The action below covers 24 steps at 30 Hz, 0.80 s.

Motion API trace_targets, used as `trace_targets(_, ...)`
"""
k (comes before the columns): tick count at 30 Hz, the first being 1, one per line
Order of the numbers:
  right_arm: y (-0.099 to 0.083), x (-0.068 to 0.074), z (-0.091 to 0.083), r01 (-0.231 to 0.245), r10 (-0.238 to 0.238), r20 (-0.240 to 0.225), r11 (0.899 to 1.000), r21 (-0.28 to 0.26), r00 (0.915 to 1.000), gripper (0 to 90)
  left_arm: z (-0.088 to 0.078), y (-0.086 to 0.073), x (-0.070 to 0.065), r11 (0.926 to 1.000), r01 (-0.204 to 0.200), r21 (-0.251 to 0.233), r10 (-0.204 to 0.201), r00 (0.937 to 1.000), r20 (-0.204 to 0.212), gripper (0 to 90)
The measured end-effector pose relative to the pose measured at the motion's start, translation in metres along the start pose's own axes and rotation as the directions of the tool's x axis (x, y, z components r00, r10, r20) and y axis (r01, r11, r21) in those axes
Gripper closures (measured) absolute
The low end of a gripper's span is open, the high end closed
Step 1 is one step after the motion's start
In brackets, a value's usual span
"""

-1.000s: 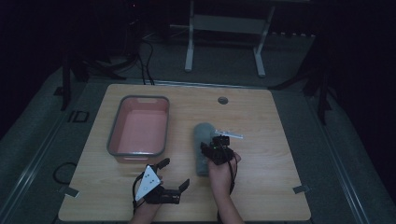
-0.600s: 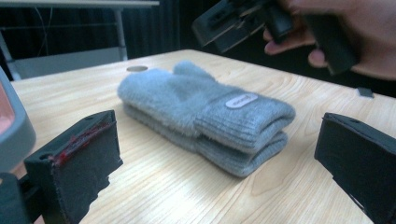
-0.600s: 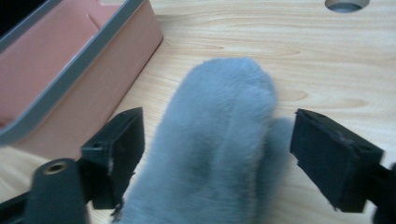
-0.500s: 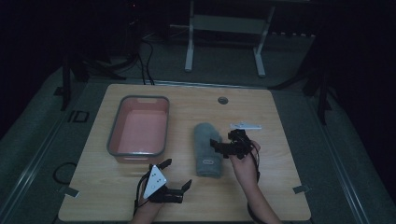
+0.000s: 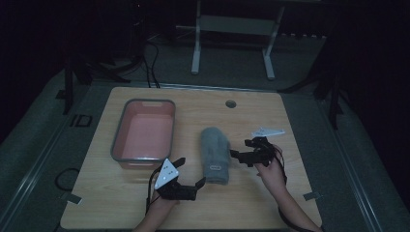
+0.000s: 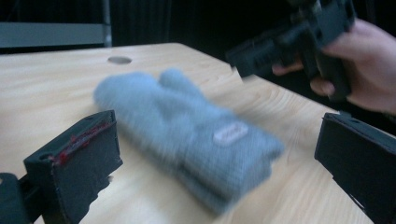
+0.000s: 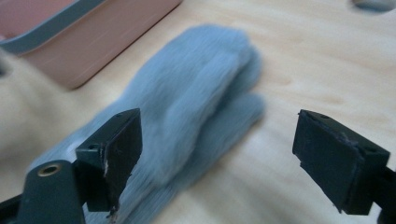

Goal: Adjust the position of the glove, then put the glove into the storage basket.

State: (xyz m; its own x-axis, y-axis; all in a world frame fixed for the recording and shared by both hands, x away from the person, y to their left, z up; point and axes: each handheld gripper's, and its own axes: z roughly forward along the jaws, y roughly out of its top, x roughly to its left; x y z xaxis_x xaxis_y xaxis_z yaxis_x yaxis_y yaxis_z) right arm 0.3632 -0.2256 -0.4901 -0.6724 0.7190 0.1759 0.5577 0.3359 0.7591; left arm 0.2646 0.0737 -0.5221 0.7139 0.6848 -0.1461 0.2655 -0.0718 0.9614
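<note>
A grey mitten (image 5: 215, 154) lies flat on the wooden table (image 5: 290, 116), freed by the right gripper (image 5: 240, 155), whose jaws have just opened and drawn aside, while the left gripper (image 5: 191, 173), jaws apart, nears its cuff; beyond, a pink bin (image 5: 145, 133) waits.

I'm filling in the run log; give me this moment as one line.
grey mitten: flat on table, free | left hand-held gripper: open | right hand-held gripper: open, empty | pink bin: empty
</note>
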Motion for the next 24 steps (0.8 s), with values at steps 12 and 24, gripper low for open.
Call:
trace_targets(12,-0.003,0.01,0.026,-0.083,0.085,0.054,0.996,-0.03,0.995,17.5,0.059,0.022,0.018,0.9806,0.007,0.196,0.015,0.9934,-0.114,5.0)
trace_targets(24,-0.017,0.007,0.056,-0.128,0.126,0.059,0.991,0.027,0.9902,37.9,0.076,0.007,0.037,0.9262,0.132,0.353,-0.071,0.9808,-0.181,16.4)
